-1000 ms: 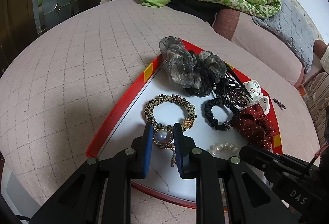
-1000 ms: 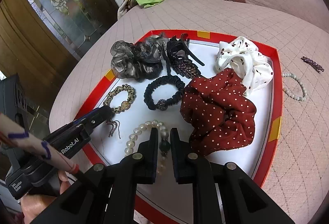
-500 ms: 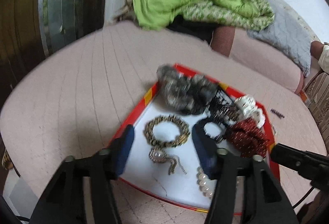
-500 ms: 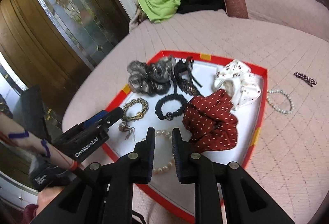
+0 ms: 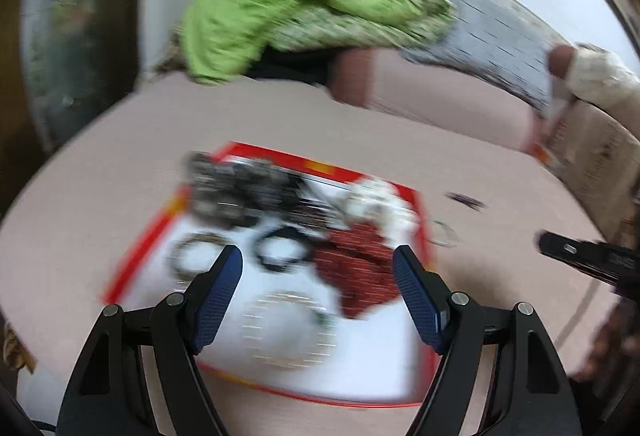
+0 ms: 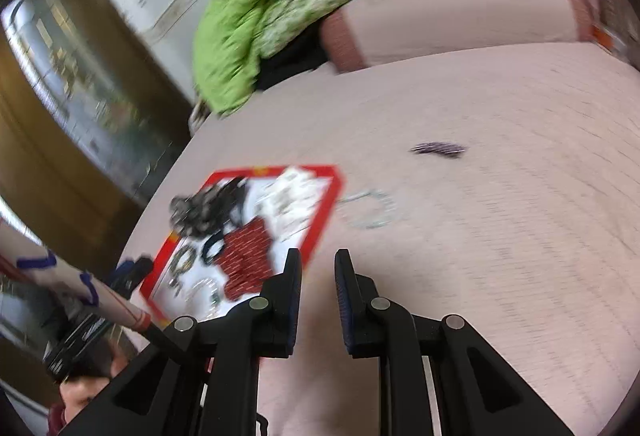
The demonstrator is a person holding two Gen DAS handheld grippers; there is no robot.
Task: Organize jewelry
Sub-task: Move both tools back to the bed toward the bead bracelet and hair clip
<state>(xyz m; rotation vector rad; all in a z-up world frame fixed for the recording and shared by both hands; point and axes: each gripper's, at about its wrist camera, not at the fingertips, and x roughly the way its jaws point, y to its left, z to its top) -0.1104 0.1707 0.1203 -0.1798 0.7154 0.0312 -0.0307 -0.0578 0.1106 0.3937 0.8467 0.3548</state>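
Observation:
Both views are motion-blurred. A red-rimmed white tray on a pink quilted surface holds hair ties, a red dotted scrunchie, a grey scrunchie and a pearl bracelet. My left gripper is wide open and empty, above the tray's near half. My right gripper is slightly open and empty, over the pink surface right of the tray. A pearl bracelet and a dark hair clip lie outside the tray; both also show in the left wrist view, the bracelet and the clip.
A green blanket and grey quilt are piled on the pink sofa back behind. A wood and glass door stands to the left. The right gripper's tip shows at the left view's right edge.
My left gripper let go of the pearl brooch, opened wide and pulled back. My right gripper lifted away from the pearl bracelet in the tray and swung right, off the tray.

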